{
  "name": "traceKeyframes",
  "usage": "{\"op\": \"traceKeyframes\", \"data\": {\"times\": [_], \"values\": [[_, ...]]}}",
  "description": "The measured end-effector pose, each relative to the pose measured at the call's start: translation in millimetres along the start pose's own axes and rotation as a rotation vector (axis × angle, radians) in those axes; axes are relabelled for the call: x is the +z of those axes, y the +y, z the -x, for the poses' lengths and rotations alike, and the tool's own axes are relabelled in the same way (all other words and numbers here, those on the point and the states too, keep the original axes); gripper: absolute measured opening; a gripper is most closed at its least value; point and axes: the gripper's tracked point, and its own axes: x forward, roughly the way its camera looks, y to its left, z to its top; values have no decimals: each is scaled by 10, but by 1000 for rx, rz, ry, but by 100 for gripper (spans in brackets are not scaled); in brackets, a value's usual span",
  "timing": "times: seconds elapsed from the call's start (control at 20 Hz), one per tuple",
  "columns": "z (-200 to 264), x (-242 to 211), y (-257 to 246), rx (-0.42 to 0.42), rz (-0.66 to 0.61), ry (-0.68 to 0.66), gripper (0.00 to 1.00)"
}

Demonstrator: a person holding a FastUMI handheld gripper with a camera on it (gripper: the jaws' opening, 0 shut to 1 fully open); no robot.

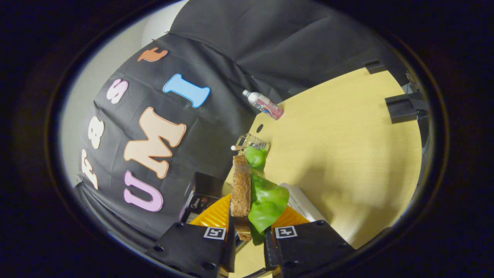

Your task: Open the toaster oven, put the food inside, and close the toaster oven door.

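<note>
My gripper (250, 235) is shut on the food, a sandwich with a brown bread slice (241, 189) on one side and a green lettuce leaf (267, 204) on the other. The sandwich stands out ahead of the fingers, lifted above an orange plate (212, 216) that lies just beyond them. The black toaster oven (200, 195) stands past the plate, against the booth wall; only a corner with its knobs shows, and I cannot tell how its door stands. The whole view is tilted steeply.
A light wooden table (347, 154) stretches beyond the food. On it lie a small clear rack (251, 143) just past the sandwich, a pink-labelled bottle (264, 104) on its side near the wall, and a white flat object (303, 202) beside the plate. Black brackets (405, 106) stand at the far edge.
</note>
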Motion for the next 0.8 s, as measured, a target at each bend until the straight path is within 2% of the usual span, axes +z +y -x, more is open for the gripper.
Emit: {"op": "traceKeyframes", "data": {"times": [0.25, 0.5, 0.8], "values": [[212, -534, 298, 60, -9, 82, 32], [431, -1257, 592, 122, -3, 214, 32], [384, -1930, 1026, 199, -58, 314, 32]]}}
